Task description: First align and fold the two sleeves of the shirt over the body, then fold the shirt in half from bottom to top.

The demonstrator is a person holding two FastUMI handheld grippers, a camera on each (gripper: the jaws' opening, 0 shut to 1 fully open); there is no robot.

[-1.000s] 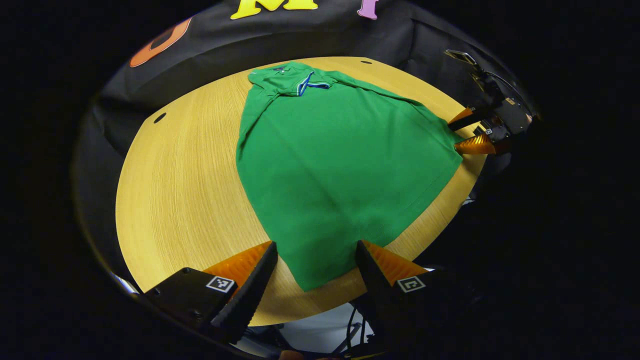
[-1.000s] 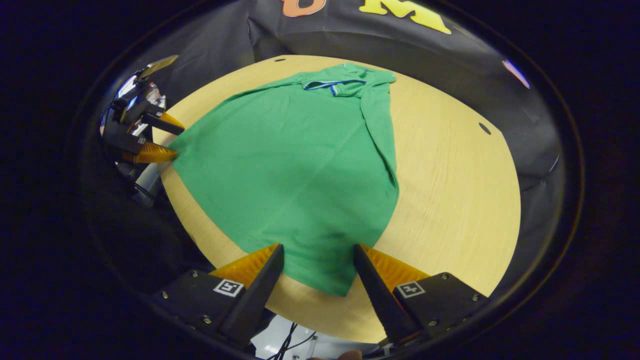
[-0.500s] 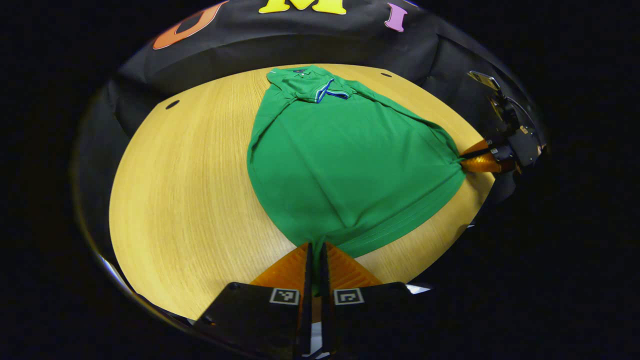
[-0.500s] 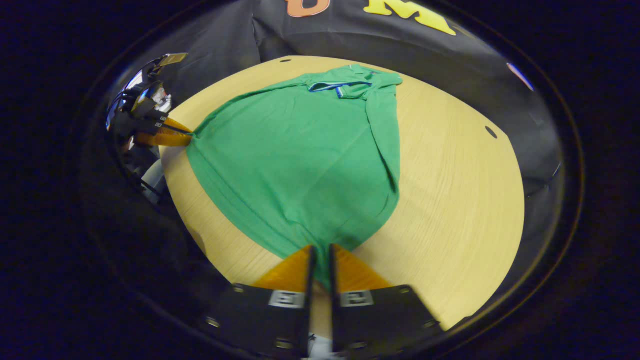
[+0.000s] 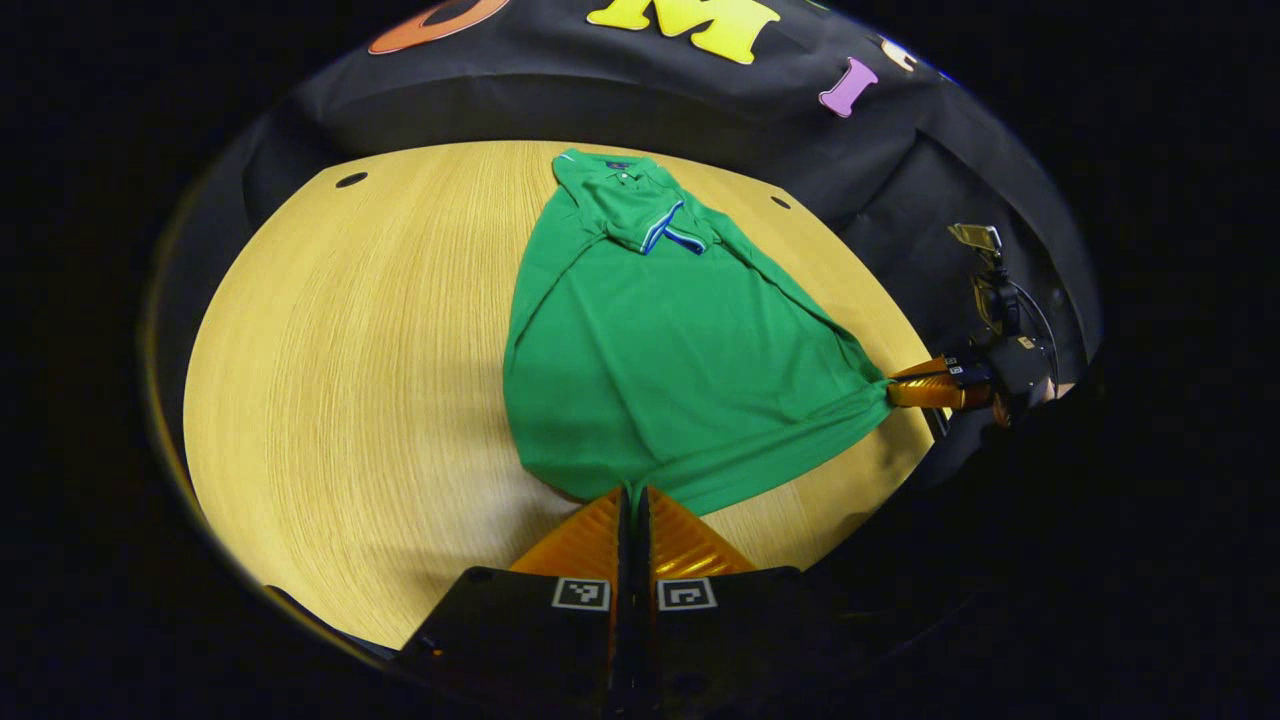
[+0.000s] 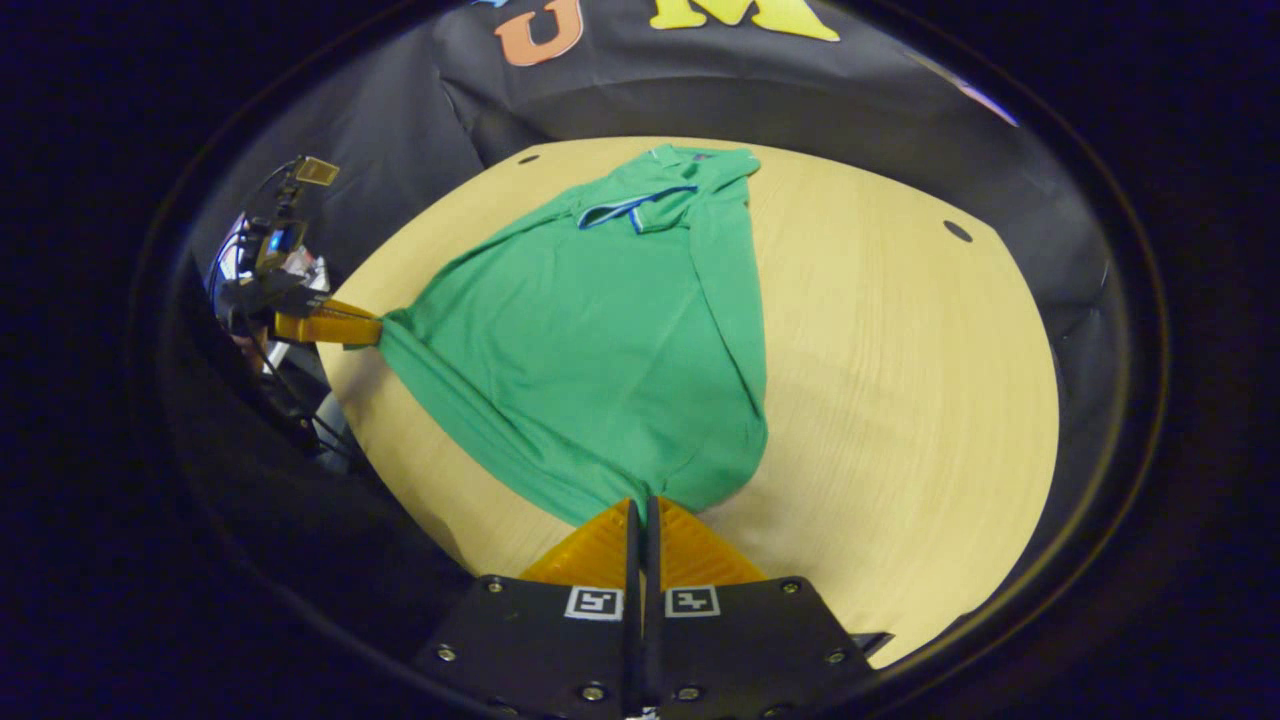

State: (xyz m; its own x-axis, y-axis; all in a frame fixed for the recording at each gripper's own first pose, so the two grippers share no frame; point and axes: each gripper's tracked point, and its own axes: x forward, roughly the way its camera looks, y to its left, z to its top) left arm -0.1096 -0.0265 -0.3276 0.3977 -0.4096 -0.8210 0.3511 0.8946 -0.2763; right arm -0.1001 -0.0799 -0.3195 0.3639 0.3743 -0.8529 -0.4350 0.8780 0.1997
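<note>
Wooden table (image 5: 330, 380), green shirt (image 5: 660, 370) spread toward its near edge, left gripper (image 5: 632, 497) and right gripper (image 6: 642, 507) each clamped on a hem corner

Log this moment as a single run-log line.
stage: bottom-to-top fold, start | left gripper: shut on shirt hem corner | right gripper: shut on other hem corner | sleeves: folded over body | table: wood

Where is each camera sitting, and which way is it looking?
Left gripper view: rides the left hand-held gripper, looking along its fingers across the table; the gripper pinches the shirt hem.
Right gripper view: rides the right hand-held gripper, likewise pinching the hem.
Shared: shirt, table, and each other's gripper off to the side.
</note>
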